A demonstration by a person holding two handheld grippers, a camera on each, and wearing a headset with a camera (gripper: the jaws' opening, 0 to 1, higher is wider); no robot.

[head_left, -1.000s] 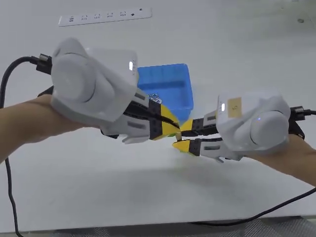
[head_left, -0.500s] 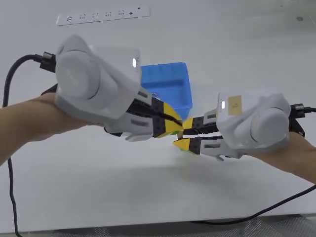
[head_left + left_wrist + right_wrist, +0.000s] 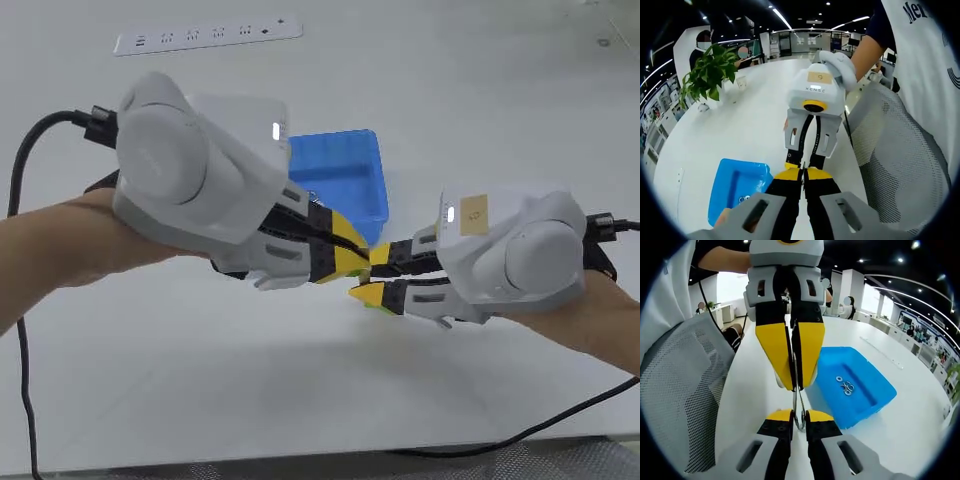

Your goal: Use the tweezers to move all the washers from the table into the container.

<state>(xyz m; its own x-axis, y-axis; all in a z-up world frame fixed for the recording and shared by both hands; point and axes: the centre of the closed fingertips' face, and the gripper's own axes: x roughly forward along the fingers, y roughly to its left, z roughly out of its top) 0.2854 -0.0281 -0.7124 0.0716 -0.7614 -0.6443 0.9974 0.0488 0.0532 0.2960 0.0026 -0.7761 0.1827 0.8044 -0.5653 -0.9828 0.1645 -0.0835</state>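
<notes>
The thin metal tweezers point(image 3: 798, 405) run between the two grippers, which meet tip to tip in front of the blue container point(image 3: 345, 165). My left gripper point(image 3: 358, 258) comes in from the left, its yellow-tipped jaws shut on the tweezers' upper part. From the right, my right gripper point(image 3: 368, 282) has its jaws closed around the tweezers' looped end. In the right gripper view, several washers point(image 3: 845, 385) lie inside the container point(image 3: 875, 385), beyond the right gripper point(image 3: 799, 416) and the left gripper point(image 3: 795, 382). No washers show on the table.
A white power strip point(image 3: 205, 35) lies at the table's far edge. Black cables trail from both grippers, one along the near table edge point(image 3: 480, 440). A mesh chair point(image 3: 890, 165) stands by the table, and a potted plant point(image 3: 710, 75) is further back.
The left gripper has edged right and down, bringing its jaw tips against the right gripper's. It now covers the washer seen in the container a second ago.
</notes>
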